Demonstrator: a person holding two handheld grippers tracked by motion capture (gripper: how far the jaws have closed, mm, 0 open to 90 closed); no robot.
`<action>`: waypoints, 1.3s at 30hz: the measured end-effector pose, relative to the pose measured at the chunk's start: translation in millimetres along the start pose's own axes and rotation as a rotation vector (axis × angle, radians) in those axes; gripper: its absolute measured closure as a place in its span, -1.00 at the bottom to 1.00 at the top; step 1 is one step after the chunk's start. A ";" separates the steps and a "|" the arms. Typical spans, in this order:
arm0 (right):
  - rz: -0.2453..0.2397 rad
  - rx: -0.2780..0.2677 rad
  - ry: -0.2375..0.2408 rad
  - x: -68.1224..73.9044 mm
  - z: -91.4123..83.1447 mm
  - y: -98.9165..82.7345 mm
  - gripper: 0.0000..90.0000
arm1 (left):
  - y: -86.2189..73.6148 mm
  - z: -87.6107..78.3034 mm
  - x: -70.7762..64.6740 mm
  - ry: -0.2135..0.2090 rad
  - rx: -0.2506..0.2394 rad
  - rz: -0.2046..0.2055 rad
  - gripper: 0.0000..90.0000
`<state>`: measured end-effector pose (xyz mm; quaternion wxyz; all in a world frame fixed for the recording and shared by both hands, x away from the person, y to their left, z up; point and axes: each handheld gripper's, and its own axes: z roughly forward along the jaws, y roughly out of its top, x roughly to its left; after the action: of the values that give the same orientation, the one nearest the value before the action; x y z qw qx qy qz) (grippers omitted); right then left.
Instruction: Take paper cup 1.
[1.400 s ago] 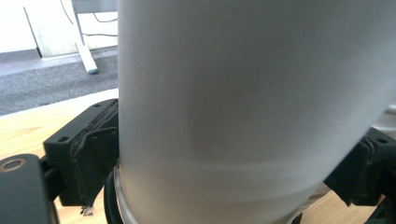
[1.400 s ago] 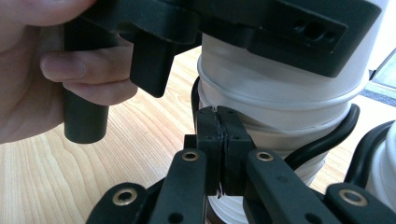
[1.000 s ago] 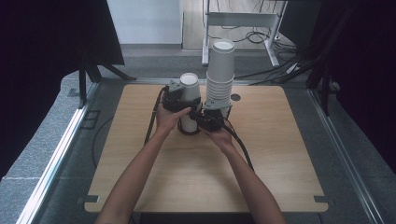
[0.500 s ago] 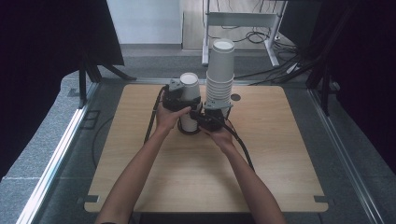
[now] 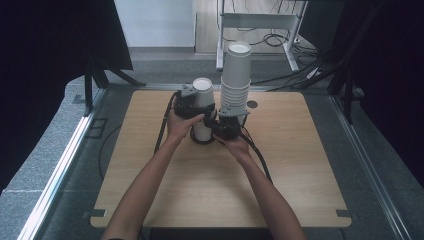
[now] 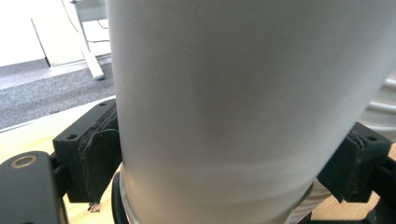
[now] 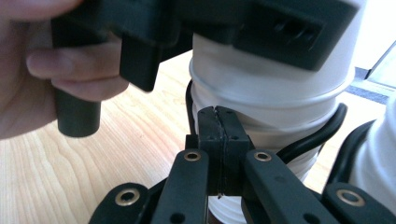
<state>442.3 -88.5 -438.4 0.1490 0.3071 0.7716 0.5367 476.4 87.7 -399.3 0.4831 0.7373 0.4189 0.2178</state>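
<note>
Near the table's [image 5: 300,165] far edge, the left gripper [image 6: 224,186] clasped a short cup stack [image 5: 202,107] as if to lift one off (beside the tall cup stack [image 5: 235,80]), while the right gripper's [image 7: 218,128] fingers were pressed together, empty

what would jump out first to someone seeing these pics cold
The tall stack of white paper cups stands upside down at the far middle of the wooden table, towering over everything else. Just left of it, the left tongs are clamped round a shorter white cup, one pad on each side. The right tongs sit low at that cup's base with their jaws pressed together, though whether they pinch anything isn't clear.
</note>
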 end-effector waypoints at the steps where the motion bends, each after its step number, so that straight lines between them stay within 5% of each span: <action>1: 0.011 0.000 -0.003 -0.1 -1.1 1.4 0.98 | 0.2 -0.1 -0.4 0.002 -0.001 0.001 -0.74; 11: -0.008 0.021 0.008 -1.4 1.3 -2.3 0.99 | 2.9 0.0 0.5 0.002 0.003 0.006 -0.74; 17: -0.017 0.040 0.001 -0.6 2.0 -3.5 0.99 | 14.7 -7.0 1.2 -0.016 -0.050 -0.036 -0.72; 24: -0.009 0.048 -0.003 -2.4 1.0 -4.6 0.99 | 21.0 -11.8 2.0 -0.013 -0.064 -0.031 -0.72; 39: -0.030 0.038 -0.006 -2.2 -2.7 -3.2 0.98 | 52.0 -36.6 2.7 0.002 -0.174 -0.032 -0.71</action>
<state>441.5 -92.7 -440.6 0.1534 0.2998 0.7859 0.5186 472.6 99.9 -336.9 0.5484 0.6854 0.4107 0.2464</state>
